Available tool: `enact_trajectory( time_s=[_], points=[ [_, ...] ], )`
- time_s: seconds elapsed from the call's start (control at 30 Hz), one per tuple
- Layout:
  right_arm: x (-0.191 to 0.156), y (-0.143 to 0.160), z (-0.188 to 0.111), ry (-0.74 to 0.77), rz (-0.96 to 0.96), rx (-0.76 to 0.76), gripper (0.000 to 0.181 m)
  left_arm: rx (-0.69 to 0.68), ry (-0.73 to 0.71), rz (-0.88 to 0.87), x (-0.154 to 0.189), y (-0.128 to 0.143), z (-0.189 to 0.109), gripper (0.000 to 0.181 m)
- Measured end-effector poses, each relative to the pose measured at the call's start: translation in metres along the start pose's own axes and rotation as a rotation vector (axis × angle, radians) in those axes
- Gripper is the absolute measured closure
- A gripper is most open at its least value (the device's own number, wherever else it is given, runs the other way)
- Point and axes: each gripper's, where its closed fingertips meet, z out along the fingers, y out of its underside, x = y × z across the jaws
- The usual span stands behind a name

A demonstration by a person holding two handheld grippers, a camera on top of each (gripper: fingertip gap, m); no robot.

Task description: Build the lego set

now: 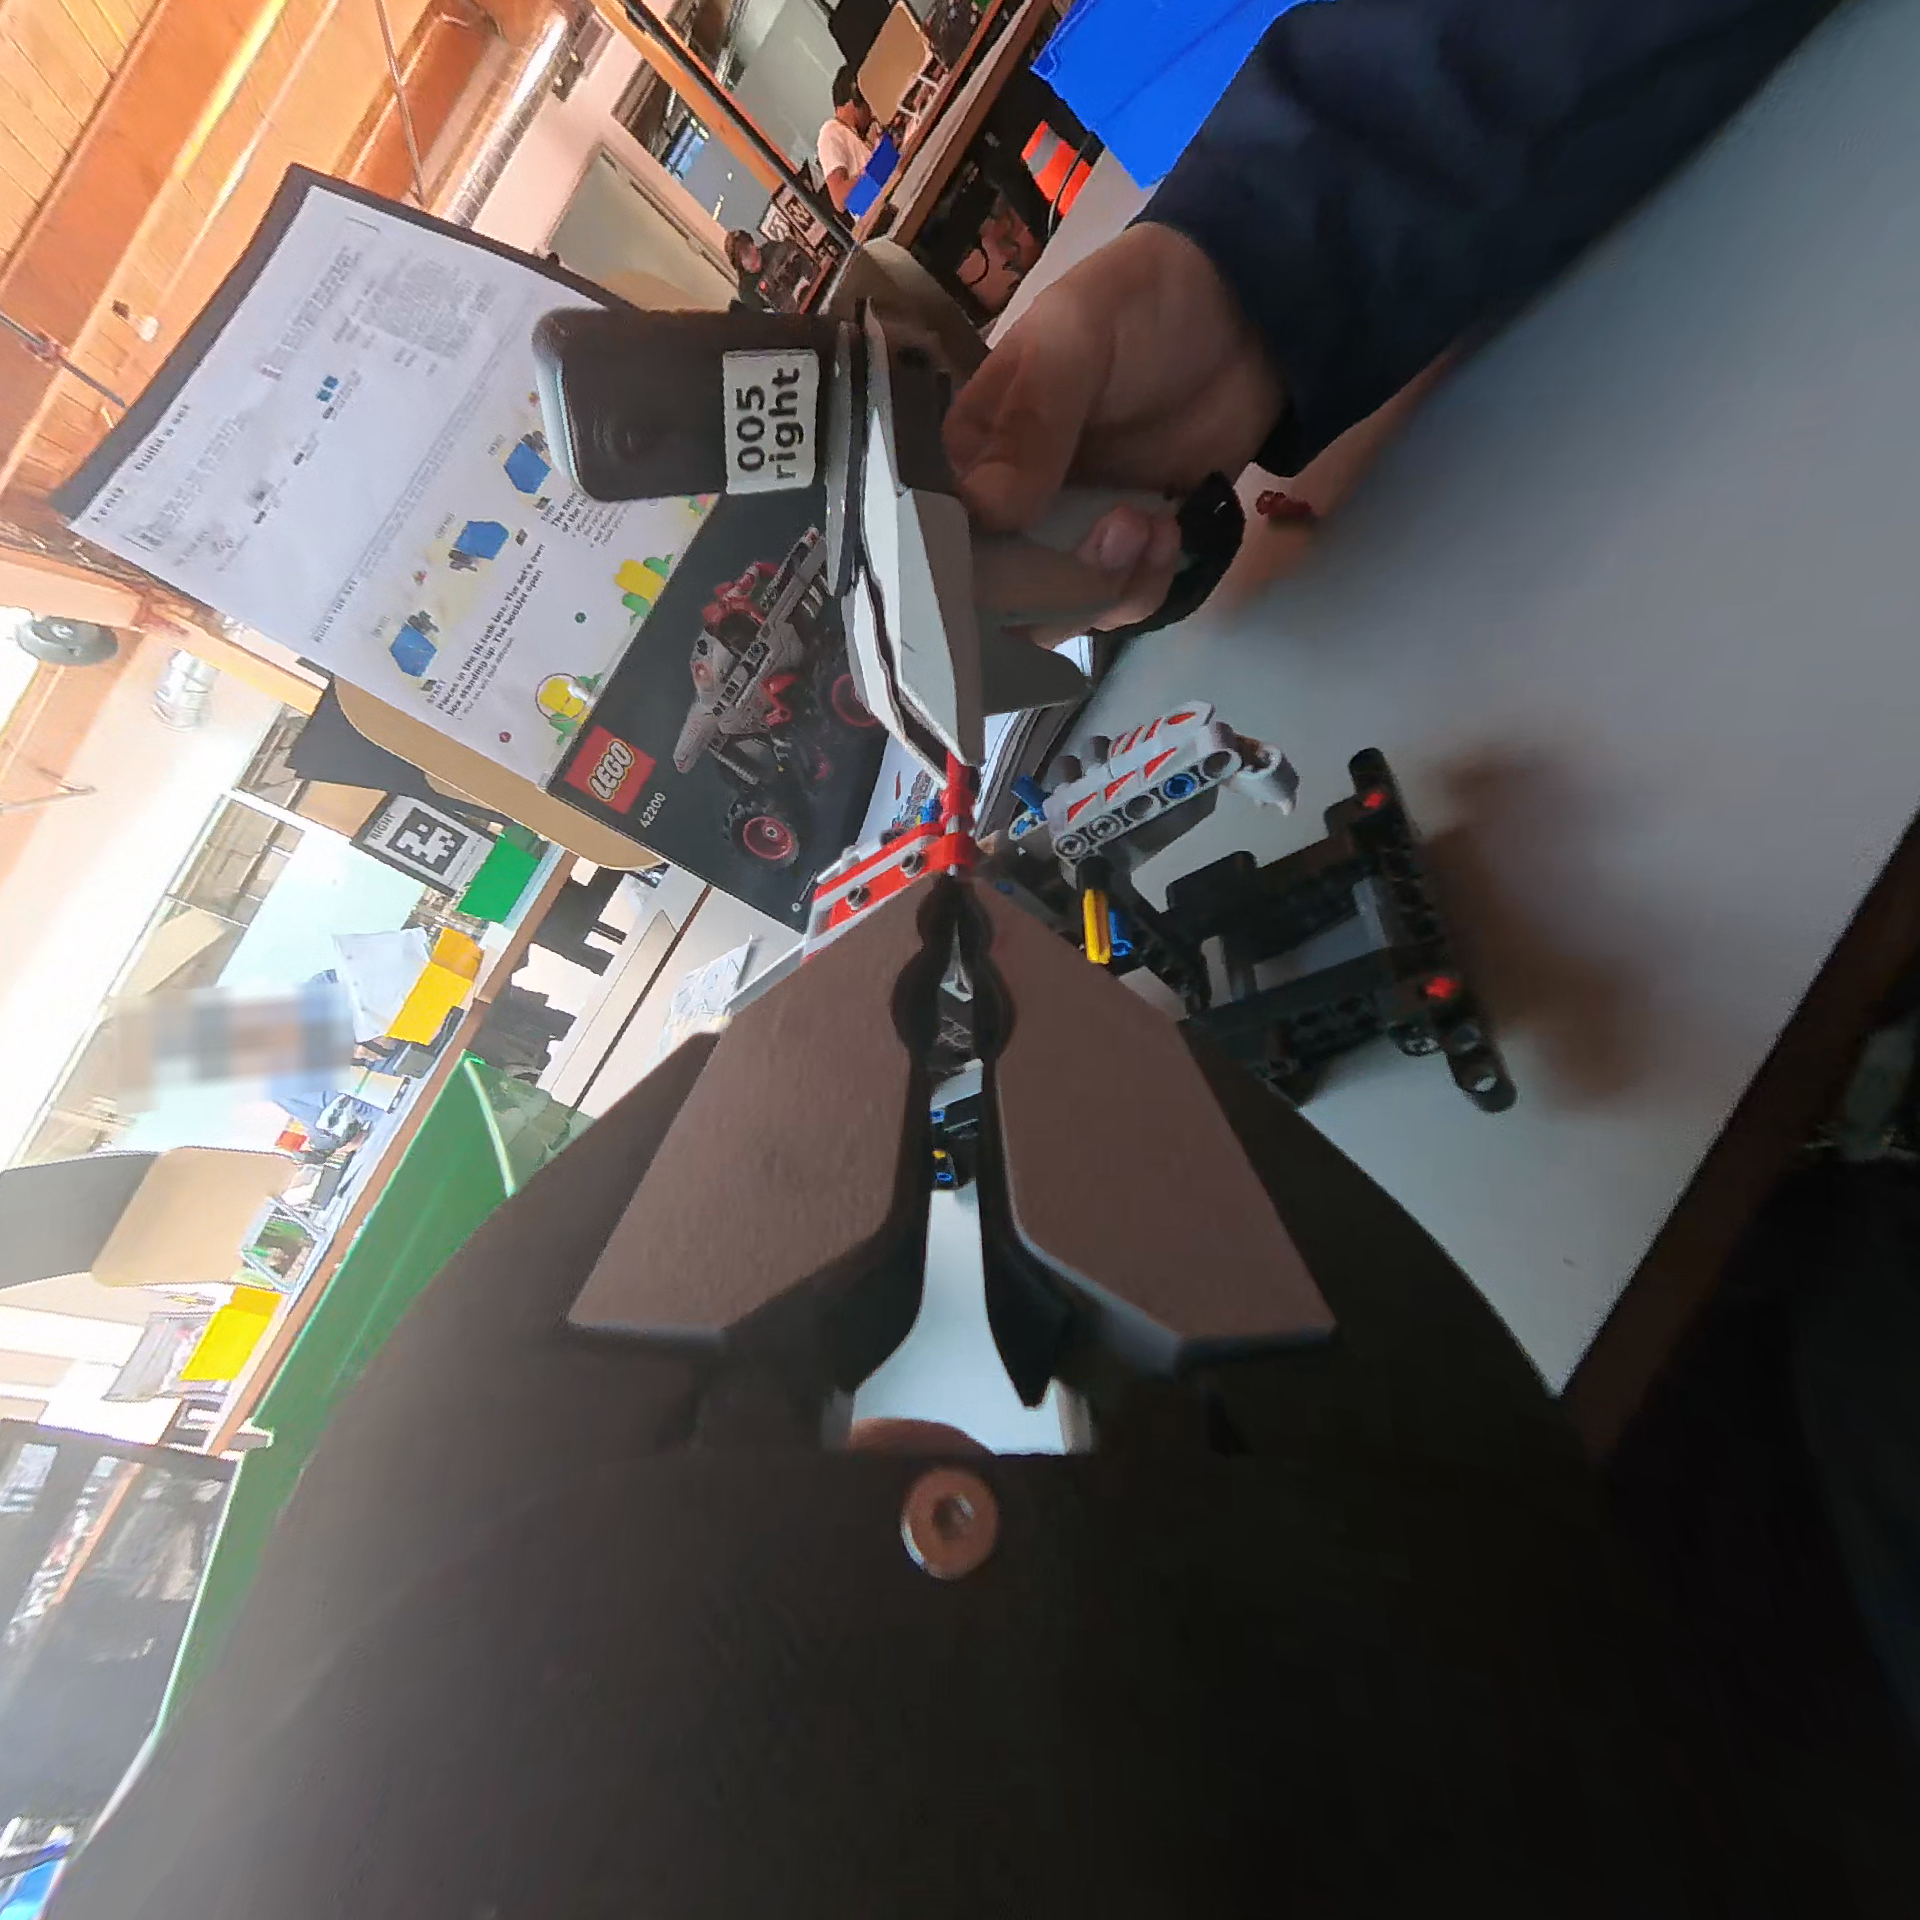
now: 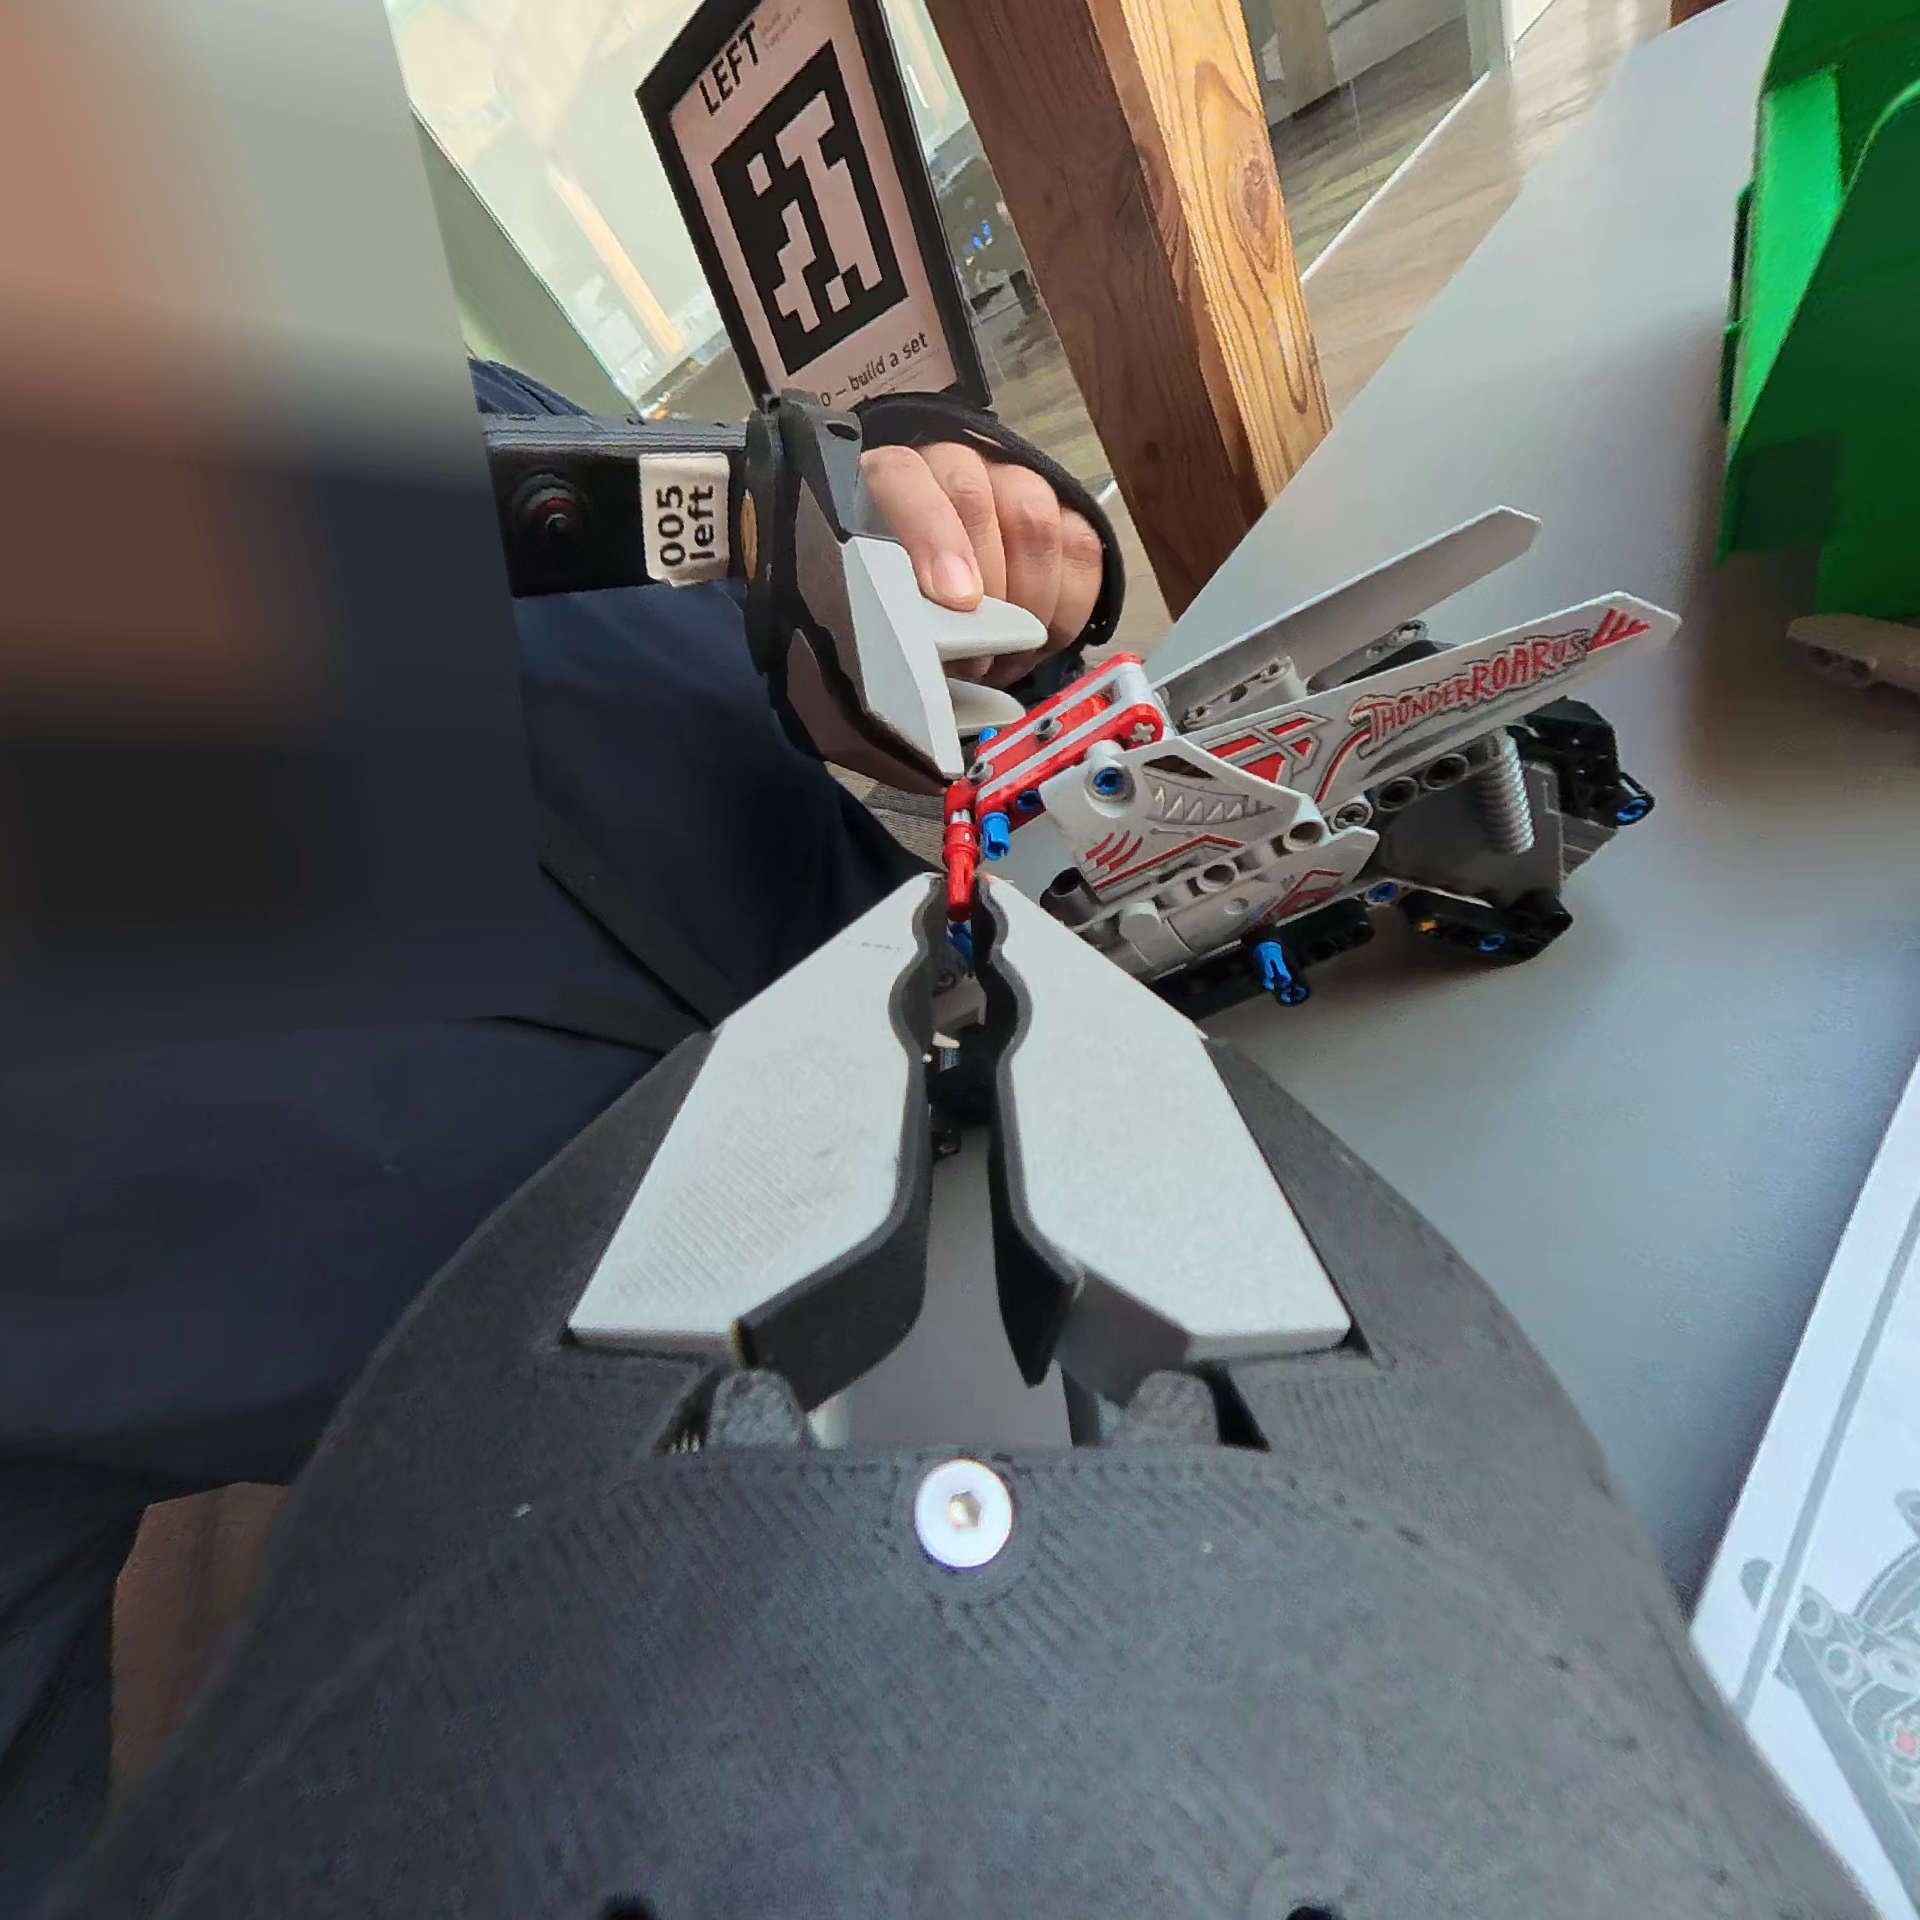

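Observation:
The partly built truck model [image 2: 1299,800], with white and red panels on a dark chassis, lies on the grey table [image 2: 1558,1143] near its edge. A red frame [image 2: 1060,743] sticks out at its front, with a small red connector [image 2: 961,857] hanging at the frame's corner. My right gripper [image 2: 966,902] is shut on the lower end of this connector. My left gripper [image 2: 958,771] comes from above and pinches the frame corner. In the left wrist view my left gripper [image 1: 956,891] is shut on the red part [image 1: 951,844], and the right gripper [image 1: 961,750] meets it from the opposite side.
The dark chassis [image 1: 1340,935] and a white striped panel [image 1: 1153,779] lie on the table [image 1: 1610,520]. The set's box [image 1: 727,707] and an instruction sheet [image 1: 364,416] stand behind. A green bin [image 2: 1829,312], a wooden post [image 2: 1164,260], a marker sign [image 2: 810,208] and a booklet [image 2: 1829,1507] are around. Both grippers' tips are close together, under 4 cm apart.

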Motion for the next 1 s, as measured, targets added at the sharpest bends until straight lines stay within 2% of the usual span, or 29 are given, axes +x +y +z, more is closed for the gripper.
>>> enact_trajectory(
  time_s=[0.23,0.33,0.43,0.57,0.67,0.83,1.0],
  points=[
    [0.0,0.001,0.001,0.054,-0.057,-0.056,0.18,0.013,0.017,-0.041,0.0,0.0,0.0,0.181],
    [-0.002,0.005,0.013,0.053,-0.089,-0.101,0.18,0.04,0.037,-0.027,0.006,-0.006,0.003,0.181],
    [0.0,0.001,0.011,0.052,-0.091,-0.081,0.18,0.02,0.023,-0.023,0.006,-0.004,0.005,0.181],
    [0.002,0.0,0.004,0.042,-0.059,-0.038,0.18,0.072,0.016,-0.101,0.002,-0.01,-0.01,0.181],
    [0.002,0.001,0.006,0.035,-0.058,-0.039,0.18,0.053,-0.007,-0.161,-0.004,-0.003,-0.017,0.181],
    [0.001,0.0,0.006,0.024,-0.05,-0.033,0.18,0.03,0.013,-0.305,-0.008,0.003,-0.013,0.181],
    [0.0,0.001,0.004,0.019,-0.057,-0.036,0.18,0.005,0.041,-0.328,-0.003,0.006,-0.005,0.181]
  ],
)
